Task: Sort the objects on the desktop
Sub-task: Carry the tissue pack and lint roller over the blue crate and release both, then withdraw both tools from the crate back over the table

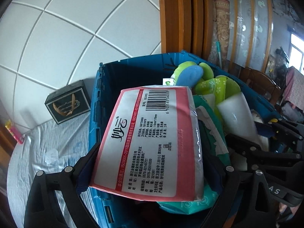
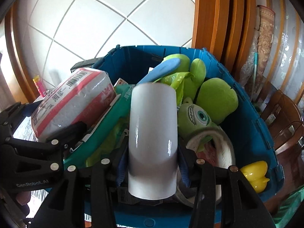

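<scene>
My left gripper (image 1: 152, 165) is shut on a pink and white tissue pack (image 1: 152, 142) and holds it over the left part of the blue crate (image 1: 95, 102). The pack also shows in the right wrist view (image 2: 76, 98). My right gripper (image 2: 152, 155) is shut on a white cylindrical cup (image 2: 153, 133), held over the blue crate (image 2: 252, 133). The cup shows in the left wrist view (image 1: 237, 114). The crate holds green plush toys (image 2: 197, 115), green tissue packs (image 2: 114, 114) and a yellow toy (image 2: 255, 172).
A black box (image 1: 67, 102) stands on the white-clothed table (image 1: 43, 152) left of the crate. A pink and yellow item (image 1: 13, 131) lies at the table's far left. A tiled wall and wooden door frame (image 1: 176, 17) are behind. A wooden chair (image 2: 285, 117) stands to the right.
</scene>
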`<action>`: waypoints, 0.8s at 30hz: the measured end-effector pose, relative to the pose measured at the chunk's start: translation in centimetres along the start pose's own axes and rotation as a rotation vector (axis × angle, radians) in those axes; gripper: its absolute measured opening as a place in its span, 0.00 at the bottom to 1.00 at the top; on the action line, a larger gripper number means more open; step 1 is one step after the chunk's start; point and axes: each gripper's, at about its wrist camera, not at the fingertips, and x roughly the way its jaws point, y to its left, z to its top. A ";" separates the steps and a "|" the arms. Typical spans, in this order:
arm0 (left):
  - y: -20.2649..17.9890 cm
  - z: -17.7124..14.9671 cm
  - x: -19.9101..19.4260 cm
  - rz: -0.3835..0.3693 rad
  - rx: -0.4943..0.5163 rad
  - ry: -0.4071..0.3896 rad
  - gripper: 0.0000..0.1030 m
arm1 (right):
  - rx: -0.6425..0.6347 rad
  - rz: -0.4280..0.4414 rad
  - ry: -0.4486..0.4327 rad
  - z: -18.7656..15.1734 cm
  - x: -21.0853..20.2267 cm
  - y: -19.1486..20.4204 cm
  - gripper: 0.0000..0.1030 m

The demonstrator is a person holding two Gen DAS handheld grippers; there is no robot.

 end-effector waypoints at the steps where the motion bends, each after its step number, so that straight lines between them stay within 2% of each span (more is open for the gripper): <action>1: 0.1 0.0 -0.1 -0.009 -0.007 0.000 0.94 | 0.003 -0.012 -0.008 -0.1 -0.3 -0.1 0.53; 2: 0.3 -0.1 -0.2 -0.016 -0.012 0.001 0.95 | 0.004 -0.025 -0.013 -0.1 -0.3 -0.2 0.58; 4: 0.5 -0.1 -0.4 -0.020 -0.019 -0.005 0.96 | 0.011 -0.041 -0.023 0.1 -0.3 -0.8 0.73; 11: 0.3 -0.2 -2.4 -0.003 -0.005 -0.065 0.99 | 0.026 -0.053 -0.067 -0.2 -2.1 -1.3 0.84; 16: 0.6 -0.3 -4.1 -0.004 -0.009 -0.095 0.99 | 0.033 -0.078 -0.102 -0.4 -3.7 -1.3 1.00; 24: 2.6 -2.3 -7.8 0.046 -0.055 -0.146 0.99 | 0.032 -0.069 -0.156 -1.6 -6.5 0.8 1.00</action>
